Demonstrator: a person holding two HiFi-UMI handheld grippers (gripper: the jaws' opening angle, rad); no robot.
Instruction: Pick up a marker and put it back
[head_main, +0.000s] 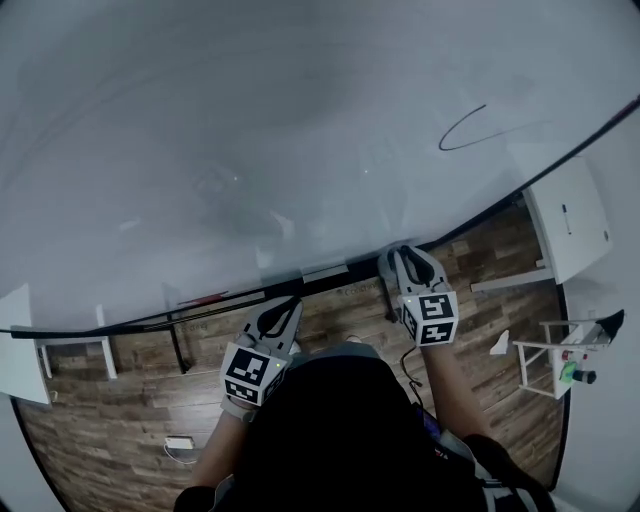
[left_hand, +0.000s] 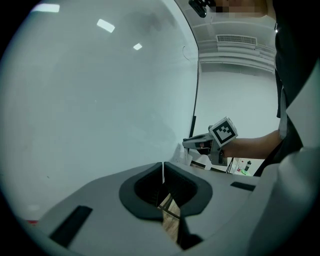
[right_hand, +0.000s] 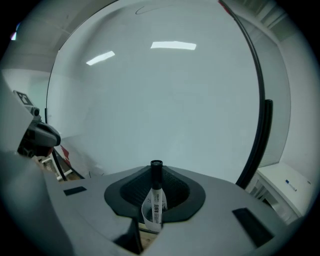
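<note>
right gripper view has the marker (right_hand: 157, 199) standing upright between the jaws of the right gripper (right_hand: 156, 172). its black cap is up and its white labelled barrel is clamped between the dark pads, with the whiteboard (right_hand: 165, 100) behind. left gripper view shows the left gripper (left_hand: 163, 172) with its jaws pressed together to a thin seam and nothing between them. beyond it the right gripper reaches out near the board's lower edge. from the head view both grippers are out over the wood floor (head_main: 110, 420), the left one lower in the picture and the right one just beside the ledge (head_main: 140, 320) under the board. a black curved stroke (head_main: 465, 130) sits on the board at the upper right. a thin red thing (head_main: 205, 297) lies along the ledge, possibly another marker, though it is too small to be sure. a white table (head_main: 570, 220) stands at the right.
</note>
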